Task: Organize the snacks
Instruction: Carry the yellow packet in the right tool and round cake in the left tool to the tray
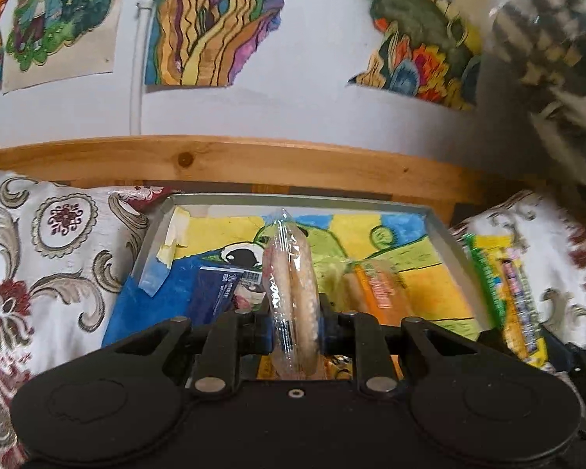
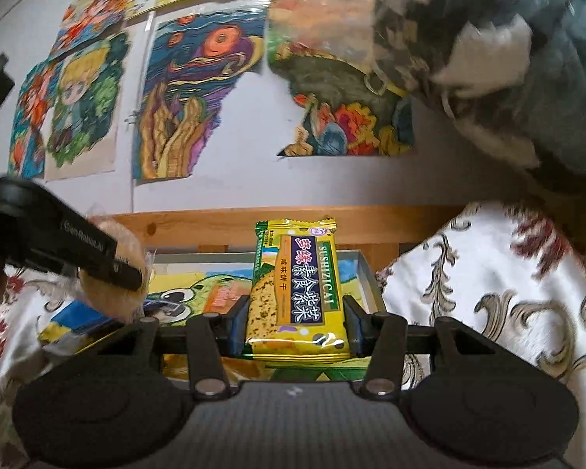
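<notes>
My left gripper (image 1: pixel 295 312) is shut on a clear pack of round rice crackers (image 1: pixel 291 293), held upright over the tray (image 1: pixel 285 200). The tray is grey-rimmed and lined with a bright cartoon drawing. A dark blue packet (image 1: pixel 218 293) and an orange packet (image 1: pixel 379 289) lie in it. My right gripper (image 2: pixel 295 322) is shut on a yellow-green biscuit pack (image 2: pixel 297 293), held upright above the tray's right part (image 2: pixel 365 273). In the right wrist view the left gripper (image 2: pixel 125 269) with its cracker pack (image 2: pixel 113 285) shows at the left. The biscuit pack (image 1: pixel 504 285) shows at the right in the left wrist view.
The tray rests on a white cloth with floral patterns (image 1: pixel 39 258), which bulges up on both sides (image 2: pixel 508 293). A wooden rail (image 1: pixel 230 160) runs behind it below a wall hung with colourful drawings (image 1: pixel 215 27). A plastic-wrapped dark bundle (image 2: pixel 508 51) hangs at the upper right.
</notes>
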`<state>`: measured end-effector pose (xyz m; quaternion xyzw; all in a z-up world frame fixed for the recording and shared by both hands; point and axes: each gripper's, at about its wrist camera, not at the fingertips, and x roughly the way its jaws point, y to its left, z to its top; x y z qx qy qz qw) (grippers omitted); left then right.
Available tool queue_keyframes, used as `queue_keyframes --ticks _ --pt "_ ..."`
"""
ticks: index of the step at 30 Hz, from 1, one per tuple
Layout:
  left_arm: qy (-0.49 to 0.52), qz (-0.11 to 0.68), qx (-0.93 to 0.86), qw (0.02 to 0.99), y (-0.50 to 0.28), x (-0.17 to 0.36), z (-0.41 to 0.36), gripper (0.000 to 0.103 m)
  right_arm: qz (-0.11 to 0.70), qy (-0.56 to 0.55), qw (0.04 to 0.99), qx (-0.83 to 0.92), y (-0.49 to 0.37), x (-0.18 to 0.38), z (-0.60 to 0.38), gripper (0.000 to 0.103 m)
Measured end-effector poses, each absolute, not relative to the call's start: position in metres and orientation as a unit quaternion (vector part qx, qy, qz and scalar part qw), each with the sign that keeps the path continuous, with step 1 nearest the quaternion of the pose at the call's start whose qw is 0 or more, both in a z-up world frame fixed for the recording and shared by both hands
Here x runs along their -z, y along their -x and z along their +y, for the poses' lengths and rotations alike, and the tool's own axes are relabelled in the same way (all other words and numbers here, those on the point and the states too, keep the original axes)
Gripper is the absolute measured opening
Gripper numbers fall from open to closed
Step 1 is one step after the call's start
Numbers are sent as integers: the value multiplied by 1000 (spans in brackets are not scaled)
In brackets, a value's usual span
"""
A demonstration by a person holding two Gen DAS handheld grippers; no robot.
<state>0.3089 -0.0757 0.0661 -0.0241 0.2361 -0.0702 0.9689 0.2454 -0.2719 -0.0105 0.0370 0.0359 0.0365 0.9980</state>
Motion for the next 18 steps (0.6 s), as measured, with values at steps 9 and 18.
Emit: queue_keyframes --ticks 9,18 --pt "-48 247 59 966 -330 -40 -96 21 48 -84 994 -43 -265 30 -295 53" --pt "-57 245 55 966 -333 -39 -102 21 55 -92 993 -40 -269 33 -299 53"
